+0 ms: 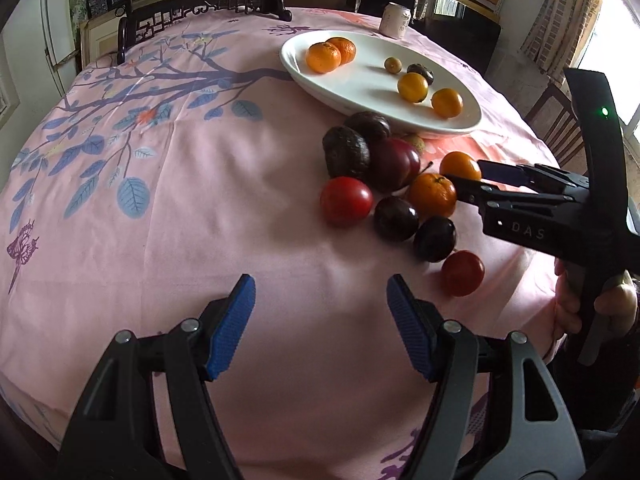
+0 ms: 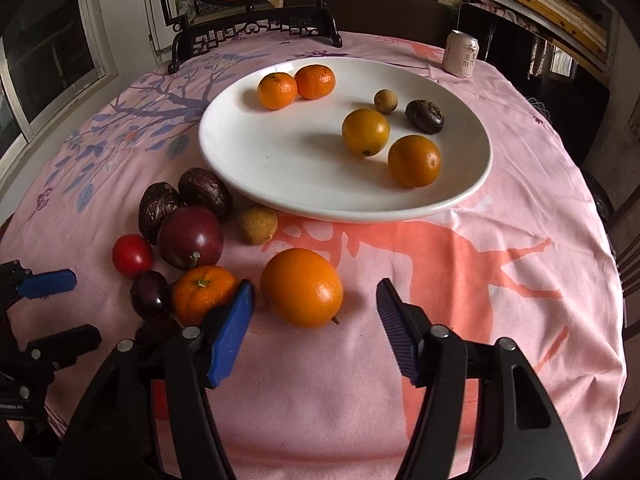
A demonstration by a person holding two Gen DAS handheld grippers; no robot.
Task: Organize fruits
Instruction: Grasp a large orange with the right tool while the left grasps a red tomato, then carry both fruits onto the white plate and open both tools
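Note:
A white plate point(image 2: 280, 176) holds two mandarins point(image 2: 296, 84), two yellow-orange fruits point(image 2: 390, 144), a small longan and a dark wrinkled fruit. A pile of fruit lies on the cloth beside it: an orange point(image 2: 302, 287), a mandarin point(image 2: 202, 294), plums point(image 2: 190, 236), a tomato point(image 2: 132, 255), passion fruits point(image 2: 182, 198) and a longan point(image 2: 257, 224). My right gripper point(image 2: 314, 300) is open with the orange just ahead between its fingers; it also shows in the left wrist view point(image 1: 476, 178). My left gripper point(image 1: 320, 294) is open and empty, short of the pile point(image 1: 384, 192).
A pink flowered cloth point(image 1: 160, 200) covers the round table. A drink can point(image 2: 460, 54) stands at the far right. A dark carved stand with a round picture point(image 2: 248, 16) sits at the far edge. The plate also shows in the left wrist view point(image 1: 360, 88).

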